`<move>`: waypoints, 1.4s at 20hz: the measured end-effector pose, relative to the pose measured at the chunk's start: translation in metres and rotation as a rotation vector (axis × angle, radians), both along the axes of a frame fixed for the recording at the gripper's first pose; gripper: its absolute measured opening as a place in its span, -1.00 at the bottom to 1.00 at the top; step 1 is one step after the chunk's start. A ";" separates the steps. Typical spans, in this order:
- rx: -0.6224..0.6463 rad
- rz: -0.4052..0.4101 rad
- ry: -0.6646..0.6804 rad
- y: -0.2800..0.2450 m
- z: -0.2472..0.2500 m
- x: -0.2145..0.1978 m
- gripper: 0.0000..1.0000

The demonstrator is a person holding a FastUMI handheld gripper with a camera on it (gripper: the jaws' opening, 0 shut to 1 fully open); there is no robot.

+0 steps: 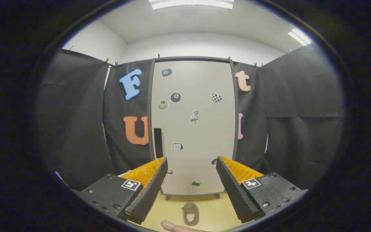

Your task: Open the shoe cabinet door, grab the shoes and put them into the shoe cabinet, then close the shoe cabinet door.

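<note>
Shoe cabinet (193, 129): tall, pale-fronted unit in a dark frame, standing upright against the black cloth wall (72, 119), door shut; its short feet show at the bottom edge, and its lower corners are hidden behind the two fingertips. Handle (157, 142): dark vertical bar near the door's left edge, just above the left fingertip. Stickers (175, 97): several small ones scattered over the door, among them a billiard ball and a checked heart; those lower down are too small to make out, and one is half covered by the right fingertip. Shoe (190, 213): one brownish slipper-like shoe on the tan floor (172, 209), just in front of the cabinet and between the fingers; its make cannot be told. Gripper (192, 166): held level and pointed straight at the door, fingers spread wide with nothing between them, tips well short of the cabinet. Hand (175, 227): a fingertip or edge of a hand, cut off, lies just below the shoe. Ceiling lights (192, 4): bright strips overhead, partly cut off.
</note>
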State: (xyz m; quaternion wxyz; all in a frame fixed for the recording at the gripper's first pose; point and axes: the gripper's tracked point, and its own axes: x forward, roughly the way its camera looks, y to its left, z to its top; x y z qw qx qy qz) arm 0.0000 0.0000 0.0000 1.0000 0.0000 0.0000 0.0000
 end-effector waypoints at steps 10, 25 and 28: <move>0.015 0.015 -0.024 0.004 0.002 0.026 0.98; 0.008 0.139 -0.029 0.070 -0.003 0.163 0.98; 0.027 0.195 -0.020 0.099 -0.009 0.192 0.98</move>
